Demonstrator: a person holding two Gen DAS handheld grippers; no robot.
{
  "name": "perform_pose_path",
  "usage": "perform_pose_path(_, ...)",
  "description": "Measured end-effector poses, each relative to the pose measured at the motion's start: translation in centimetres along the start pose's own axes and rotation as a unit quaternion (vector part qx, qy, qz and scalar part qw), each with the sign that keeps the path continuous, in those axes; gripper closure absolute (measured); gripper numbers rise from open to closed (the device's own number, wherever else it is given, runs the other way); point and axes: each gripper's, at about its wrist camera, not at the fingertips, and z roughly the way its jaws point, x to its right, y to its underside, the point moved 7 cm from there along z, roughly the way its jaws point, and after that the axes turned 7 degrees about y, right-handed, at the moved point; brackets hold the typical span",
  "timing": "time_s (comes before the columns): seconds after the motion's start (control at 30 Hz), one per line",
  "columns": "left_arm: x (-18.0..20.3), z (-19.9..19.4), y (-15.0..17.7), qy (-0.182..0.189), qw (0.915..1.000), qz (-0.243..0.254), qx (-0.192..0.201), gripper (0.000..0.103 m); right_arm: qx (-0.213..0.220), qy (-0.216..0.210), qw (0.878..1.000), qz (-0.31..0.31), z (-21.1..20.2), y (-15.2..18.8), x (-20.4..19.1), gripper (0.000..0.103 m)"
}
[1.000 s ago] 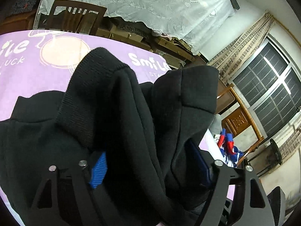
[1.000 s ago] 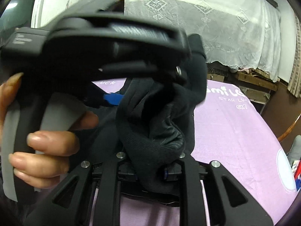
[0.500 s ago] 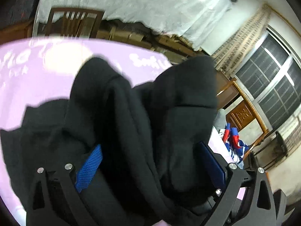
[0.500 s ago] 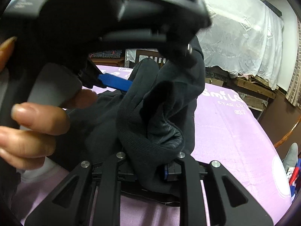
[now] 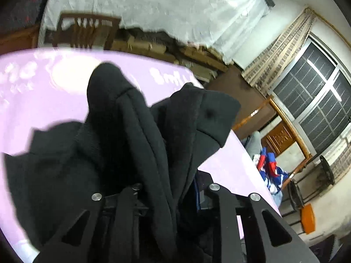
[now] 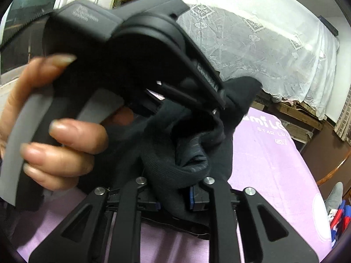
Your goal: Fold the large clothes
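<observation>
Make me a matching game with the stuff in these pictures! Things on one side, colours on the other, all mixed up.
Things:
1. garment
2. table cover
3. lace sheet
4. chair

Colours:
A. white
B. brown
C. black
D. purple

Pairs: 1-C, 2-D, 3-A, 4-B

- Right gripper, jaws closing, pinches a bunched black garment over a purple tablecloth.
- A hand (long nails) holds the left gripper close by.
</observation>
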Motion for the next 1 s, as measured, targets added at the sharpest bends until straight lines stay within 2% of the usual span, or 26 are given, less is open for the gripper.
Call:
perform_pose_path(0.07,-0.2,-2.9,-0.5,-0.026,0.9993,0.014,0.023,0.079,0.019,-0.005,1.0,-0.005,-0.9,-1.3,-0.5,0.09)
perform_pose_path(0.17,-2.1,-7.2,-0.2,-0.07,0.9964,0.015,0.045,0.078,0.045,-0.02,0.998,-0.047,-2.4,-4.2,-3.0,0.091)
perform_pose_path(0.27,-5.9,-9.1,1.4,-0.1,0.9942,-0.009,0.038,0.075,0.052,-0.057,0.993,-0.084,-2.9,-5.9,-7.4,0.09)
perform_pose_path(0.4,-11.9,-8.5,4.7,-0.097,0.9923,-0.077,0.007,0.07,-0.011,-0.111,0.988,-0.108,-0.2,-4.1,-12.6,0.087)
perform_pose_path(0.47,-14.0,-8.2,5.7,-0.104,0.9907,-0.088,-0.003,0.056,-0.048,-0.12,0.984,-0.122,1.4,-2.3,-14.4,0.087)
perform_pose_path(0.57,-15.2,-8.6,5.8,-0.117,0.9891,-0.089,0.006,0.039,-0.092,-0.12,0.977,-0.149,3.0,-0.2,-16.1,0.086)
perform_pose_path(0.6,-15.3,-8.5,5.8,-0.122,0.9882,-0.093,0.007,0.035,-0.095,-0.123,0.976,-0.15,3.1,-0.2,-16.3,0.083)
perform_pose_path(0.67,-16.0,-8.9,6.0,-0.138,0.9857,-0.096,0.011,0.019,-0.101,-0.131,0.976,-0.144,3.2,-0.1,-16.4,0.079)
perform_pose_path(0.7,-16.2,-9.2,6.1,-0.141,0.985,-0.099,0.014,0.017,-0.101,-0.132,0.975,-0.147,3.2,-0.1,-16.4,0.076)
perform_pose_path(0.8,-15.8,-10.3,5.7,-0.161,0.9826,-0.09,0.026,0.017,-0.094,-0.144,0.975,-0.143,2.4,-0.4,-16.2,0.068)
perform_pose_path(0.87,-15.2,-11.9,5.2,-0.186,0.9787,-0.074,0.045,0.017,-0.079,-0.165,0.974,-0.132,0.7,-1.0,-15.6,0.062)
perform_pose_path(0.93,-15.5,-13.4,5.2,-0.193,0.9755,-0.086,0.06,0.017,-0.043,-0.172,0.976,-0.13,-1.6,-1.7,-14.2,0.049)
perform_pose_path(0.97,-15.9,-14.1,5.3,-0.199,0.9729,-0.095,0.069,0.018,-0.025,-0.168,0.977,-0.13,-2.5,-2.1,-13.4,0.046)
perform_pose_path(1.0,-16.1,-14.5,5.4,-0.209,0.9705,-0.097,0.072,0.018,-0.008,-0.168,0.978,-0.125,-3.6,-2.5,-12.5,0.038)
